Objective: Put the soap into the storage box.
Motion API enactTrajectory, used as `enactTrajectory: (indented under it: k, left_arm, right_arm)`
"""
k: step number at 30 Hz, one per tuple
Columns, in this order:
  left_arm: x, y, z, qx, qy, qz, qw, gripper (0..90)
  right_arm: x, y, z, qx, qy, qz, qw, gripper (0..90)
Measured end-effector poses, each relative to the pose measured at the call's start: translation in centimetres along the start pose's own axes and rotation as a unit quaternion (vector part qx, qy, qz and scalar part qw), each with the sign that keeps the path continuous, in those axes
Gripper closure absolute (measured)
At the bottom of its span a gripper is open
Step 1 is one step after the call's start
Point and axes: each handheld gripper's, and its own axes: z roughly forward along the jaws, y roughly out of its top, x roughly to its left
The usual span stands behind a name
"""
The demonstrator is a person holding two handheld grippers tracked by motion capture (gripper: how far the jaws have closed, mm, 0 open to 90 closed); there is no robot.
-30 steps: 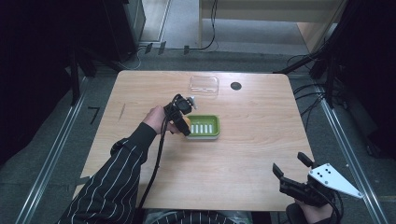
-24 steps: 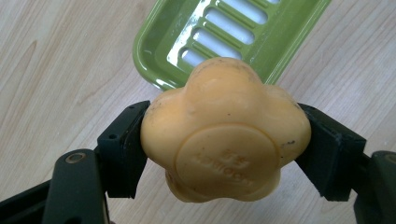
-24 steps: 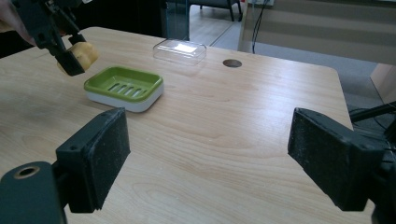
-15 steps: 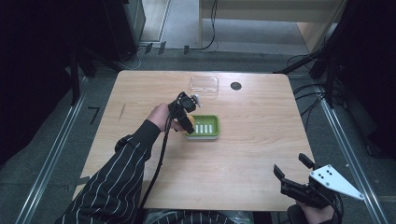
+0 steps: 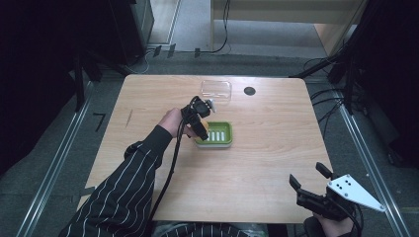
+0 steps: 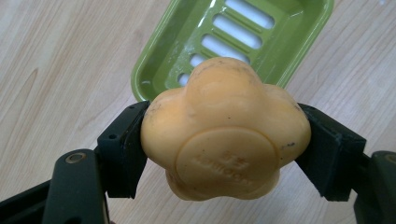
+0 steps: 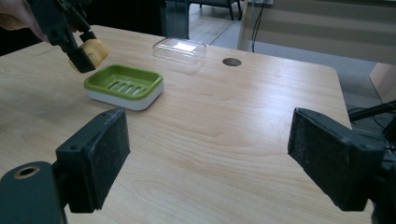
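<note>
A yellow flower-shaped soap bar is clamped between the black jaws of my left gripper. It hangs just above the near left end of a green slotted soap dish. In the high view the left gripper sits over the left end of the dish at the table's middle. From the right gripper view the soap floats above the dish at the far left. My right gripper stands open at the table's near right edge, holding nothing.
A clear plastic lid lies behind the dish, near the far edge. A round black hole sits in the tabletop to its right. The wooden table is bare between the dish and my right gripper.
My left gripper has carried the soap a little toward the dish and lower over its left end. The right gripper has stayed in place.
</note>
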Motion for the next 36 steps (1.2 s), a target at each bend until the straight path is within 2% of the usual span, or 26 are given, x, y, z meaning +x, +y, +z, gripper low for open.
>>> enactTrajectory:
  k: [14, 36]
  left_arm:
    - [-0.1, 1.1, 0.6, 0.003, -0.001, 0.006, 1.0000, 25.8]
    - [-0.2, 2.9, 3.0, 0.010, 0.000, 0.012, 0.9999, 25.8]
  right_arm:
    - [0.0, 0.0, -0.1, 0.001, -0.001, -0.001, 1.0000, 13.4]
    - [0.0, 0.0, -0.1, 0.000, -0.002, -0.002, 1.0000, 13.5]
